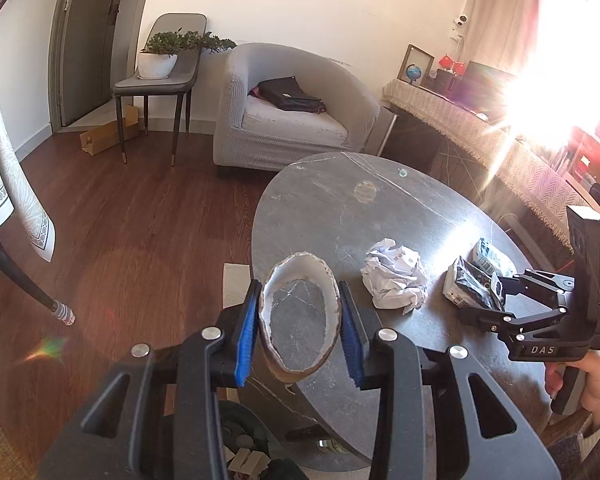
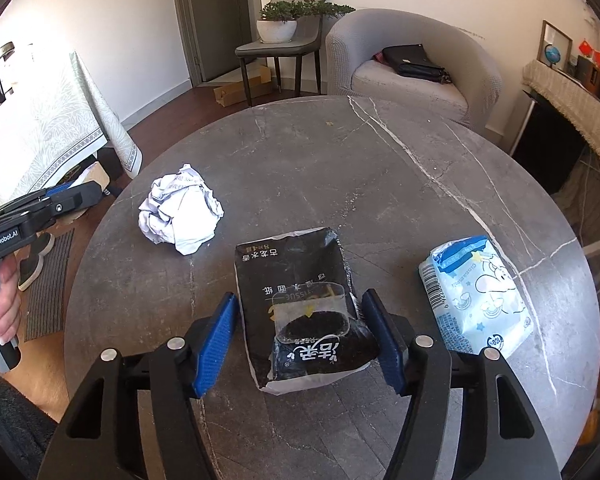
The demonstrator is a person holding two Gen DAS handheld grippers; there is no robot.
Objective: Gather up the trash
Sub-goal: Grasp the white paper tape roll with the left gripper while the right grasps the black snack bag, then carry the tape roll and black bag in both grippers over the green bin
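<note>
Left claw [image 1: 300,320] clamped on load; right claw [image 2: 300,340] spread wide, straddling, not gripping.

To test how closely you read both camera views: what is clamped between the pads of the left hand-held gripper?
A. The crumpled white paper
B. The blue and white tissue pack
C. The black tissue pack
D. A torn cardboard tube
D: in the left wrist view the left hand-held gripper pinches the torn cardboard tube, while the crumpled white paper and both packs lie on the table.
</note>
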